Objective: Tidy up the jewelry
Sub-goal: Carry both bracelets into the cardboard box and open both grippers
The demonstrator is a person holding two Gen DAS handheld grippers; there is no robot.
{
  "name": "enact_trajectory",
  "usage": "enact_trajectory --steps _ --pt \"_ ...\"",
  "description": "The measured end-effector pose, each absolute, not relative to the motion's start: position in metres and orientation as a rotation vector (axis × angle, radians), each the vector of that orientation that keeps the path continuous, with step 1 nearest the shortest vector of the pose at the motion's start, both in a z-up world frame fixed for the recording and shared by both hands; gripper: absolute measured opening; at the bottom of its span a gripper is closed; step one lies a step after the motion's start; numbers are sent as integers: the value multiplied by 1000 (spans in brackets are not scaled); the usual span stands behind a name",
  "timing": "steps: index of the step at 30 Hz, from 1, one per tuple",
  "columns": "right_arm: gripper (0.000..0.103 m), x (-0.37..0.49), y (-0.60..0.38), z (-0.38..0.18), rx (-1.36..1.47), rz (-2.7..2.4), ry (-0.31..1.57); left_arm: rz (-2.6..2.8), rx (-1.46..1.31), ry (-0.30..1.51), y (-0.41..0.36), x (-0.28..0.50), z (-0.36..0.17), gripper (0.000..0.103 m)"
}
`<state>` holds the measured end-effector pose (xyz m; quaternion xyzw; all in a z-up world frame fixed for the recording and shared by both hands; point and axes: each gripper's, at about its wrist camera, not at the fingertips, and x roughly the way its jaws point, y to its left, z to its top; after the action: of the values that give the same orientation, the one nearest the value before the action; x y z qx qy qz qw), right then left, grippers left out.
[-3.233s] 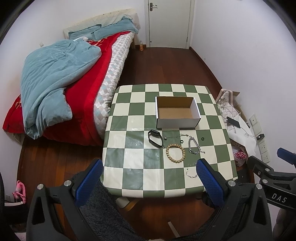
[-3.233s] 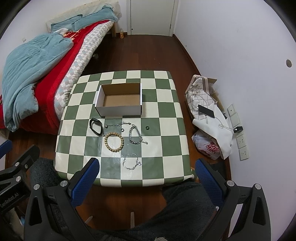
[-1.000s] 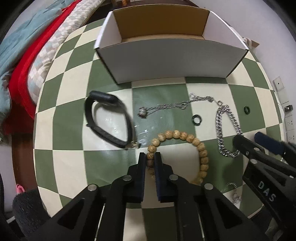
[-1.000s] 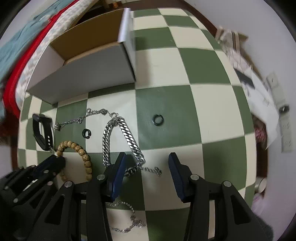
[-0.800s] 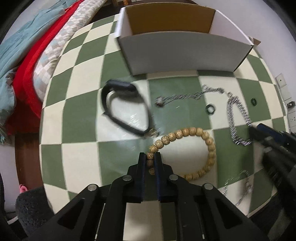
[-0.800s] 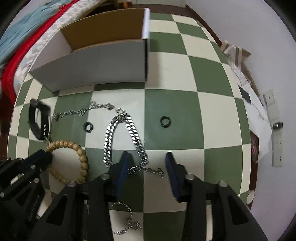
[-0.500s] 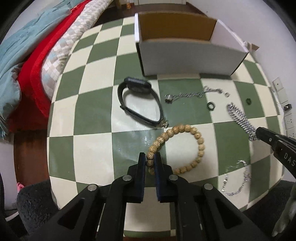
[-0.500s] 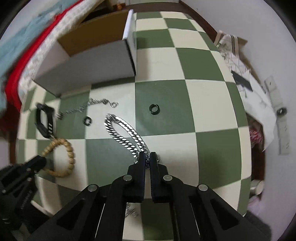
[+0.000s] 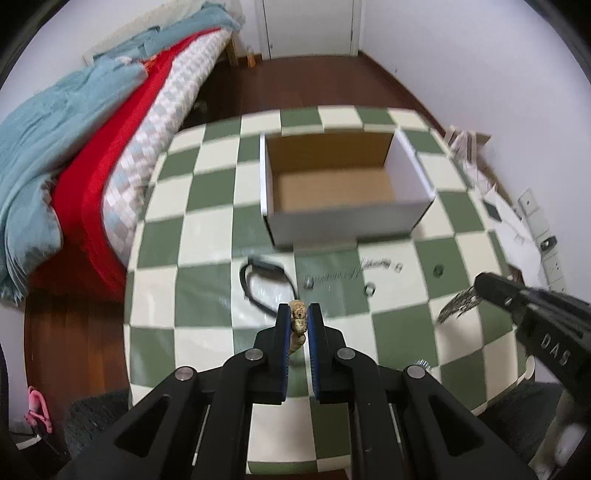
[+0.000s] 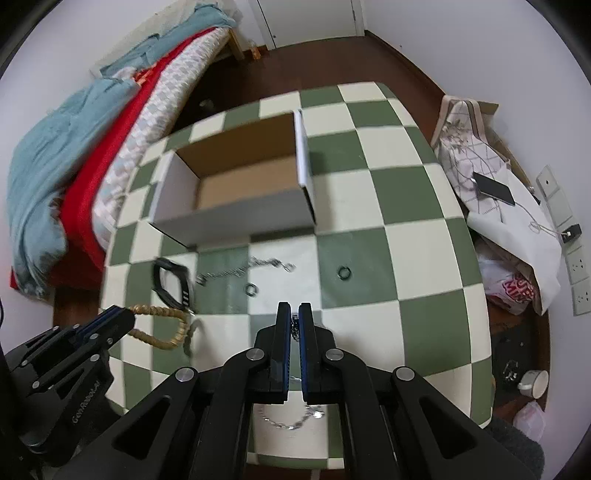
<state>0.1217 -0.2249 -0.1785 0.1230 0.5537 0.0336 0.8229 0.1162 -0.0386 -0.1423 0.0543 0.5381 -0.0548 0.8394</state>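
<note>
My left gripper (image 9: pixel 298 310) is shut on a wooden bead bracelet (image 9: pixel 298 324), which hangs clear above the green-and-cream checkered table (image 9: pixel 184 295). My right gripper (image 10: pixel 294 308) is shut on a silver curb-chain bracelet (image 10: pixel 294 326); in the left wrist view the chain (image 9: pixel 456 304) dangles from its tips. Behind both stands an open white cardboard box (image 9: pixel 347 221) with nothing inside. On the table lie a black band (image 9: pixel 258 284), a thin chain (image 9: pixel 343 275), two dark rings (image 9: pixel 369 290) (image 9: pixel 438 270) and another thin silver chain (image 10: pixel 288 417) under my right gripper.
A bed with red and teal bedding (image 9: pixel 74 147) borders the table's left side. Bags, a phone and wall sockets (image 10: pixel 495 192) crowd the floor on the right. A white door (image 9: pixel 306 26) stands at the far end of the wooden floor.
My right gripper's jaws went from open to shut on the curb-chain bracelet. Both grippers then rose from the table, lifting the bead bracelet and the chain bracelet with them.
</note>
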Motion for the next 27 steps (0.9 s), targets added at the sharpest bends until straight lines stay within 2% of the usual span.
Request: enact_trajectory --steps 15,21,27 --pt "4 193 -218 -98 282 145 1030 -166 26 1005 -44 189 -66 6" --pt "4 248 -212 -108 270 174 1067 -220 -48 1039 -45 236 -64 6" --pt "4 293 -204 -145 243 190 1162 -256 -84 1142 -48 277 -95 6"
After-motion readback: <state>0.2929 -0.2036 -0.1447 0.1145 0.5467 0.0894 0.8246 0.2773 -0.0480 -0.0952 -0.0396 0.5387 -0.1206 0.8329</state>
